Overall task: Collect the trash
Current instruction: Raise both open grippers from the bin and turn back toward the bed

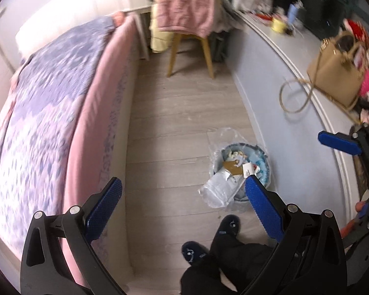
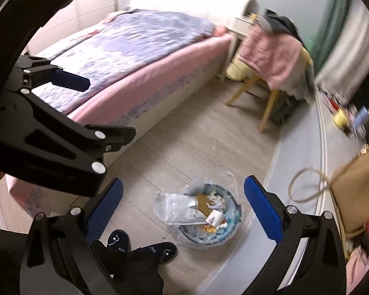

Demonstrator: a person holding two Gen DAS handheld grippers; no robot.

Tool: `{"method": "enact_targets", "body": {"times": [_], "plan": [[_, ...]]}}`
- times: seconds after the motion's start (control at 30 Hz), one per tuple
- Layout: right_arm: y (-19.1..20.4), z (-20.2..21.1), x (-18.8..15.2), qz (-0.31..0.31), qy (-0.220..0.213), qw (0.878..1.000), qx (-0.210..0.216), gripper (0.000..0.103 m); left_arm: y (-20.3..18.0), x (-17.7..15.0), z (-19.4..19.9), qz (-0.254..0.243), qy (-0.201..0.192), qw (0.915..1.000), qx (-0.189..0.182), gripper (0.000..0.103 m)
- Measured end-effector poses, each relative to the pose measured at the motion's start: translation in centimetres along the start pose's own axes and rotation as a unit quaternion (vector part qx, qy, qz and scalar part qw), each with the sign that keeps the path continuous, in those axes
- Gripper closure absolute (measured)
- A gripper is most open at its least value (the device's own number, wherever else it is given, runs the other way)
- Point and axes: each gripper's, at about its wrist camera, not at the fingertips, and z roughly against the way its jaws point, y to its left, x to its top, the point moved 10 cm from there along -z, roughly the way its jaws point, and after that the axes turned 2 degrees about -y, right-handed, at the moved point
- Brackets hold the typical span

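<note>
Down on the floor (image 2: 184, 147), between the bed (image 2: 140, 56) and a grey counter (image 1: 295, 113), sits the bin (image 2: 230, 231), right by the counter's base. It's lined with clear plastic and stuffed with trash (image 2: 204, 209): a white mailer bag, a bit of cardboard, paper scraps. Left gripper (image 1: 182, 191) is spread wide, nothing in it; same for the right gripper (image 2: 183, 193). Both hang above the floor. Dark slippers (image 2: 141, 244) stand just beside the bin. Tan bag (image 1: 334, 73) on the counter, a chair (image 1: 189, 24) piled with clothes further back.
</note>
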Motion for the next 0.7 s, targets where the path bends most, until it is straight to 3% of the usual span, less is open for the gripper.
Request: {"method": "enact_targets", "body": {"times": [0.17,0.23,0.4,0.47,0.57,0.7], "plan": [[3.5,0.3,1.6,0.043,-0.01,0.999,0.015,0.007,3.8,-2.6,3.0,0.055,-0.028,0.9981,0.007,0.006],[5.1,0.5,2.1,0.057,-0.012,0.998,0.027,0.007,5.3,-3.9,4.1,0.069,-0.034,0.9967,0.026,0.006],[10.9,1.7,3.7,0.137,-0.032,0.985,0.095,0.007,8.5,-7.8,7.6,0.136,-0.039,0.9875,0.07,0.006],[12.7,2.1,3.7,0.166,-0.04,0.978,0.123,0.007,9.8,-9.7,9.9,0.165,-0.069,0.9785,0.103,0.006],[16.1,2.9,3.2,0.22,-0.05,0.959,0.171,0.007,10.8,-12.7,11.7,0.21,-0.067,0.963,0.154,0.006],[19.2,4.5,1.4,0.291,-0.056,0.925,0.237,0.007,11.2,-18.5,14.7,0.306,-0.043,0.9297,0.201,0.006]]}}
